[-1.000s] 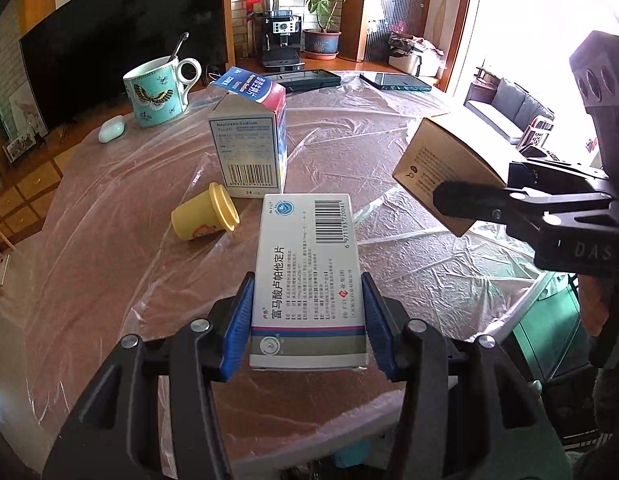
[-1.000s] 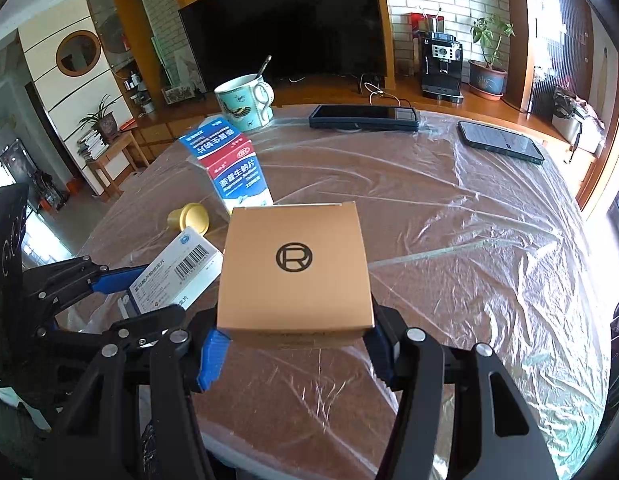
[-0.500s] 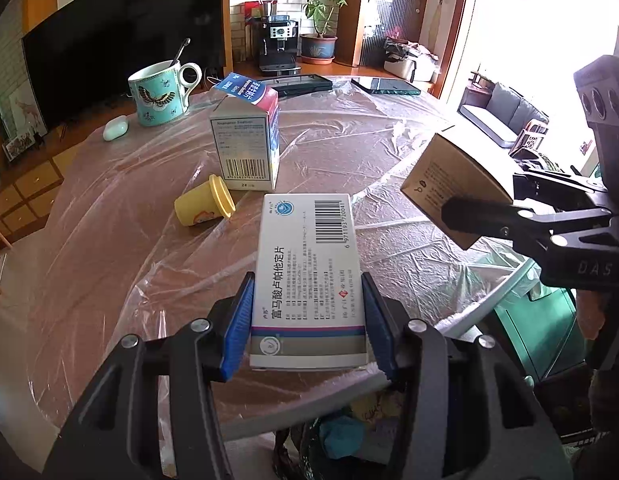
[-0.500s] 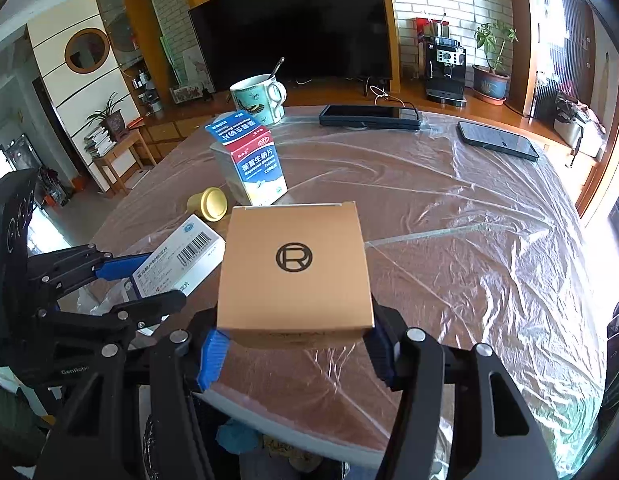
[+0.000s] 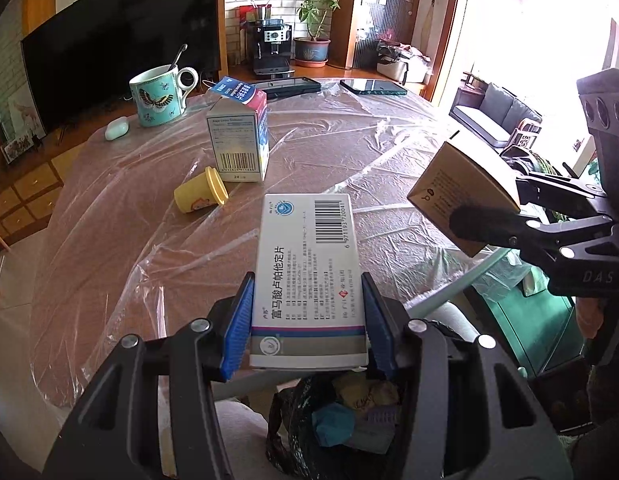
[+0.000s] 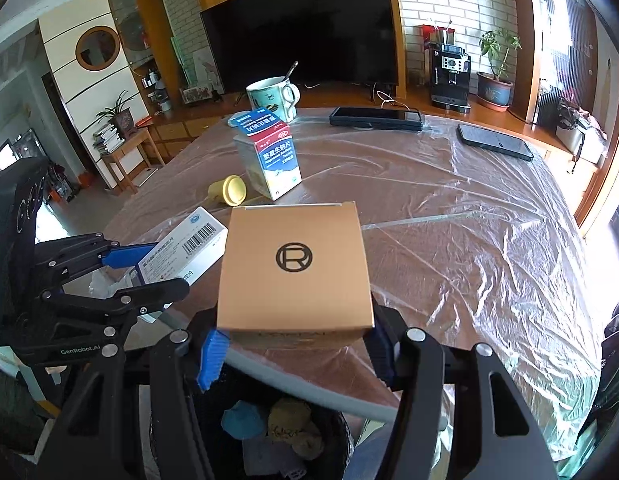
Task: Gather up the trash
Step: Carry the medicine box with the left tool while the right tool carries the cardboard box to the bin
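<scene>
Over the last second both loads have drawn back off the surface (image 5: 389, 152) to its near edge. On the left, the left gripper (image 5: 309, 320) fingers pinch the white medicine box (image 5: 309, 264); rightward, the right gripper (image 6: 293, 344) fingers pinch the tan box (image 6: 295, 268). The trash bin (image 6: 277, 432) now shows below both, so dropping looks near.

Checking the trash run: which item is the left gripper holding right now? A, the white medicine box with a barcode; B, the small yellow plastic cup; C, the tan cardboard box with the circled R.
A: the left gripper clamps the white medicine box between its blue pads.
</scene>
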